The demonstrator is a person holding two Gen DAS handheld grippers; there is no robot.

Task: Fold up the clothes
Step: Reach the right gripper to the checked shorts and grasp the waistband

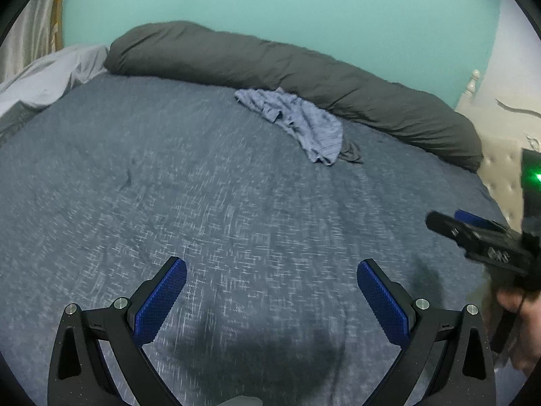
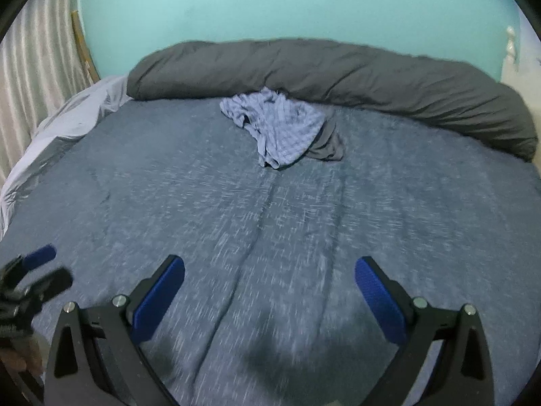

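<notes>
A crumpled light blue striped garment (image 1: 297, 121) (image 2: 277, 128) lies far back on the blue heathered bedspread (image 1: 203, 186) (image 2: 389, 186), touching the grey rolled duvet. A darker grey piece of cloth (image 1: 351, 154) (image 2: 326, 145) pokes out from under its right side. My left gripper (image 1: 272, 264) hovers open over bare bedspread, far short of the garment, nothing between its blue pads. My right gripper (image 2: 269, 264) is likewise open and empty above the bed. Each gripper also shows at the edge of the other's view: the right gripper (image 1: 470, 226), the left gripper (image 2: 44, 264).
A long grey rolled duvet (image 1: 287, 74) (image 2: 338, 71) runs along the turquoise wall at the back. A pale sheet (image 1: 50, 77) (image 2: 67, 118) bunches at the left edge by a curtain (image 2: 37, 67). A tufted headboard (image 1: 500, 165) stands at the right. A person's hand (image 1: 520, 308) holds the right gripper.
</notes>
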